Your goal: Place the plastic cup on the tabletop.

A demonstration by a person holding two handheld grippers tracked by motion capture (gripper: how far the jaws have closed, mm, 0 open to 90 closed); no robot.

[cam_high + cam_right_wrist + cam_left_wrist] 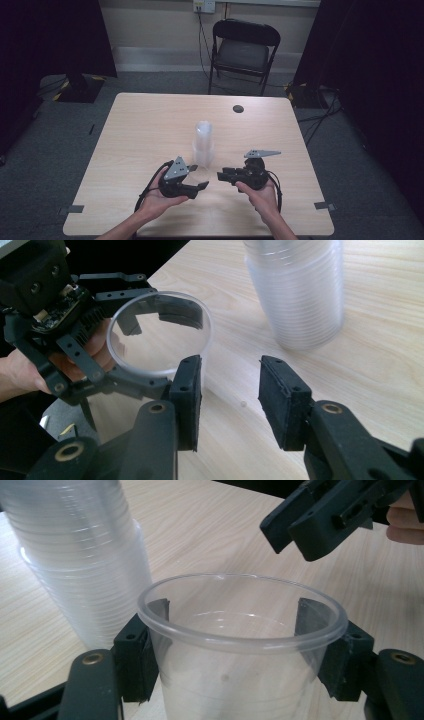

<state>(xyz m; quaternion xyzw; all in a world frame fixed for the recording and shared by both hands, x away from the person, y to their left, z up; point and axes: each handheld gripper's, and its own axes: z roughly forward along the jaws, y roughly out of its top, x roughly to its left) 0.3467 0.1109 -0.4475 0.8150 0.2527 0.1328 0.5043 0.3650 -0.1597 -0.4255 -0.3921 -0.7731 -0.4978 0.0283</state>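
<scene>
A single clear plastic cup (240, 655) sits between the jaws of my left gripper (237, 609), whose pads press on its two sides just under the rim. A tall stack of clear cups (203, 142) stands upright on the table just beyond both grippers; it also appears as the stack (80, 555) and the stack (300, 290). My right gripper (230, 400) stands open with nothing between its pads, its tips close to the held cup (160, 335). In the high view the left gripper (199, 176) and right gripper (220, 176) face each other near the table's front.
The light wooden table (140, 125) carries a small black round disc (238, 108) near its far edge. A black folding chair (245, 47) stands behind the table. Dark curtains flank both sides.
</scene>
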